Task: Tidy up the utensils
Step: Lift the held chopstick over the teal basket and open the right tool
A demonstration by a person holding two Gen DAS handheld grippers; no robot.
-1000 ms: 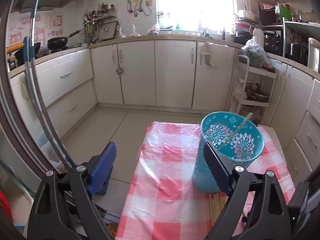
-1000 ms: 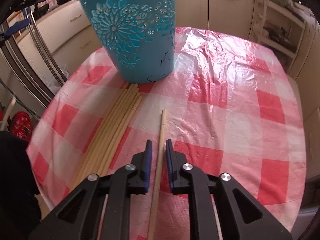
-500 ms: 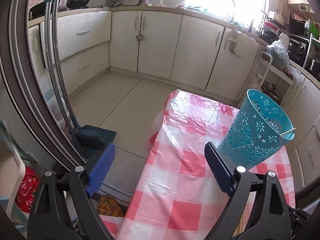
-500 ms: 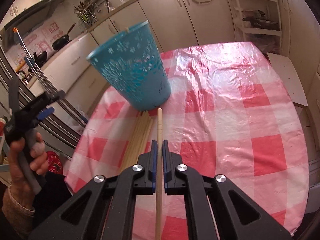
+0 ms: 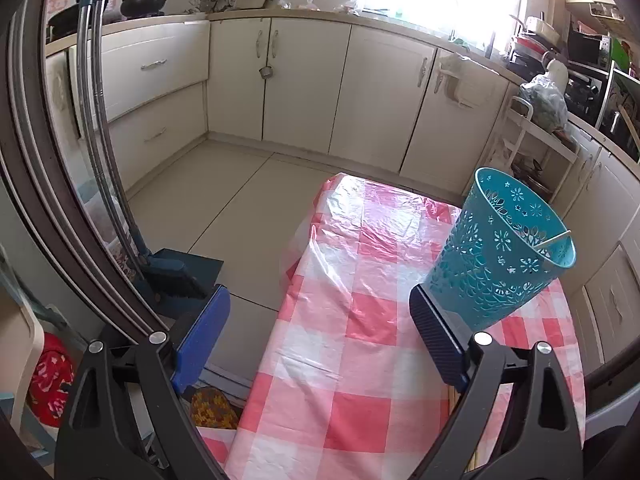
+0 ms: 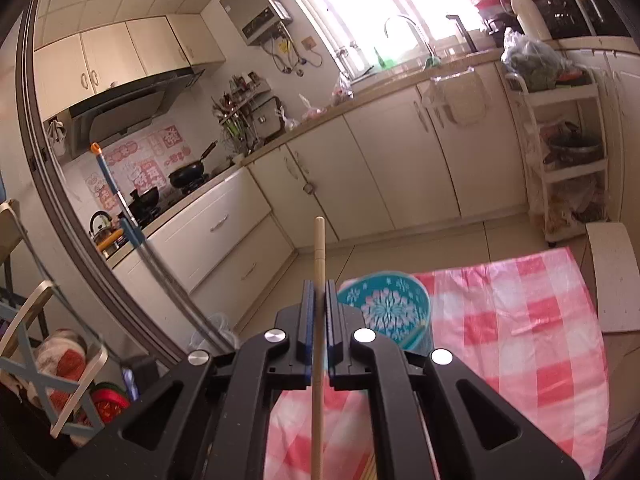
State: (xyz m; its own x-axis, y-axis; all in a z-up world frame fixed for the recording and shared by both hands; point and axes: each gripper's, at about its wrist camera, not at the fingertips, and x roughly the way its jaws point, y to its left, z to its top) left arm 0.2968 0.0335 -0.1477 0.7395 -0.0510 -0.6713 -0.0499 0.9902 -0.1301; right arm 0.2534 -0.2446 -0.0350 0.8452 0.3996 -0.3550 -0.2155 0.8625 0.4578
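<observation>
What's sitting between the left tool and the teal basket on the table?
Nothing: in the left wrist view only bare checked tablecloth lies between the open left tool and the teal basket, which stands just beyond its right finger.

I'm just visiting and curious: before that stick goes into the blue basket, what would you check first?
1. Chopstick clamped in the right gripper: ok.
2. Teal basket upright on the checked tablecloth: ok.
3. Basket mouth free enough: ok, one stick leans inside.
4. Left gripper open, holding nothing: ok.
5. Left gripper steadying the basket: not ok, only beside it.
6. Chopstick tip above the basket mouth: cannot tell.
</observation>
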